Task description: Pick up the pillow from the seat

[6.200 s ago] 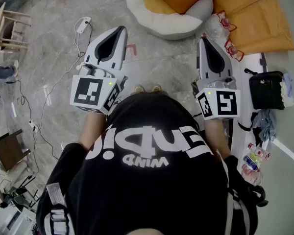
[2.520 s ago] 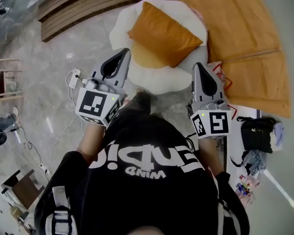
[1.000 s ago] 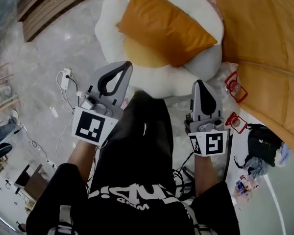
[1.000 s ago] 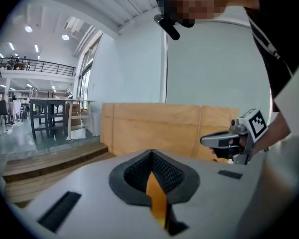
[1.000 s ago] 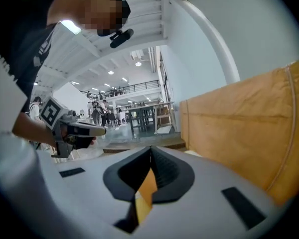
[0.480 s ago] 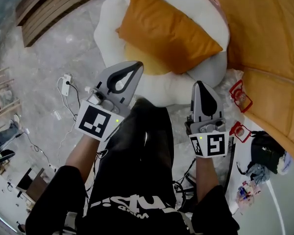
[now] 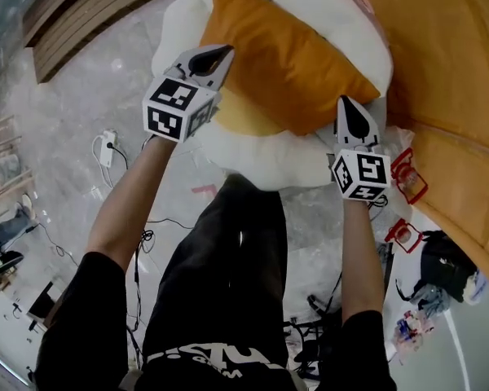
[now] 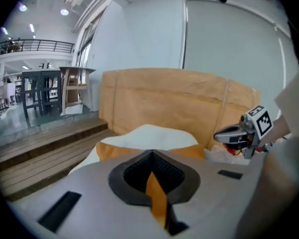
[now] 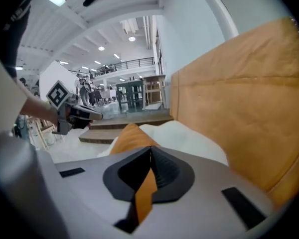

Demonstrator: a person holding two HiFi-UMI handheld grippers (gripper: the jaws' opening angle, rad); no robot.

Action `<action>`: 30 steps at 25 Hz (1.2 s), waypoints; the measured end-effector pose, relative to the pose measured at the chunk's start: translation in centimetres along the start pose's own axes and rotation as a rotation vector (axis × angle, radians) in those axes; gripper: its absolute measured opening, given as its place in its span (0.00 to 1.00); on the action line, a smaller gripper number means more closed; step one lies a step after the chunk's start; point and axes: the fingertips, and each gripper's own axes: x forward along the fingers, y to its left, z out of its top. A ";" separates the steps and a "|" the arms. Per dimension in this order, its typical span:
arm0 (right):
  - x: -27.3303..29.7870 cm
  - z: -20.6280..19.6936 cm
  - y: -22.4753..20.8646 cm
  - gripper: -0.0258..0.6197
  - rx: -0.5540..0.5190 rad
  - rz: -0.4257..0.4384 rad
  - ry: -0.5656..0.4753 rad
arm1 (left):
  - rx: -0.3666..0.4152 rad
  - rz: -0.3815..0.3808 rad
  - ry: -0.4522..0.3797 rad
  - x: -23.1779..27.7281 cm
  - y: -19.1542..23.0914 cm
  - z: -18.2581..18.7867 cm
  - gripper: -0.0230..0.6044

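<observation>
An orange pillow (image 7: 297,51) lies tilted on a round white seat (image 7: 261,149), with a paler orange seat pad (image 7: 238,114) under its near edge. My left gripper (image 7: 222,52) is shut and empty, its tip over the pillow's left edge. My right gripper (image 7: 349,103) is also shut and empty, pointing at the pillow's near right corner. In the left gripper view the pillow (image 8: 108,151) shows just past the closed jaws (image 8: 150,154), with the right gripper (image 8: 237,133) off to the right. In the right gripper view the pillow (image 9: 129,136) lies ahead of the closed jaws (image 9: 150,151).
Large tan cushions (image 7: 460,63) lie to the right of the seat. Wooden steps (image 7: 81,15) run along the upper left. A power strip with cables (image 7: 107,147) is on the marble floor at left. Red-framed items (image 7: 409,177) and a black bag (image 7: 442,261) sit at right.
Both grippers have moved forward from beside the person's legs up to the pillow, the left to its left edge, the right to its right corner. Both jaws stayed shut.
</observation>
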 end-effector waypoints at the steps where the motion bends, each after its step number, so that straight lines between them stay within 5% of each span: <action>1: 1.2 -1.9 -1.1 0.07 0.015 -0.020 0.038 | -0.017 0.011 0.037 1.6 1.1 -1.5 0.05; 6: 4.7 -9.2 -4.1 0.07 0.099 -0.080 0.183 | -0.102 0.088 0.165 6.8 5.8 -8.0 0.05; 17: 4.4 -12.0 -4.7 0.08 0.126 -0.092 0.232 | -0.109 0.110 0.205 9.6 7.8 -9.4 0.05; 19: 4.3 -13.2 -4.9 0.08 0.150 -0.101 0.265 | -0.093 0.110 0.216 9.8 8.0 -9.8 0.15; 20: 4.3 -13.6 -5.1 0.15 0.169 -0.115 0.268 | -0.097 0.113 0.214 10.0 8.1 -10.0 0.21; 22: 4.5 -14.2 -5.7 0.45 0.213 -0.160 0.255 | -0.108 0.125 0.201 10.5 8.3 -10.4 0.40; 23: 4.7 -14.6 -5.8 0.50 0.234 -0.176 0.253 | -0.106 0.136 0.193 10.8 8.6 -10.5 0.47; 30: 6.4 -16.5 -5.8 0.57 0.346 -0.176 0.274 | -0.137 0.220 0.173 11.9 10.4 -11.7 0.59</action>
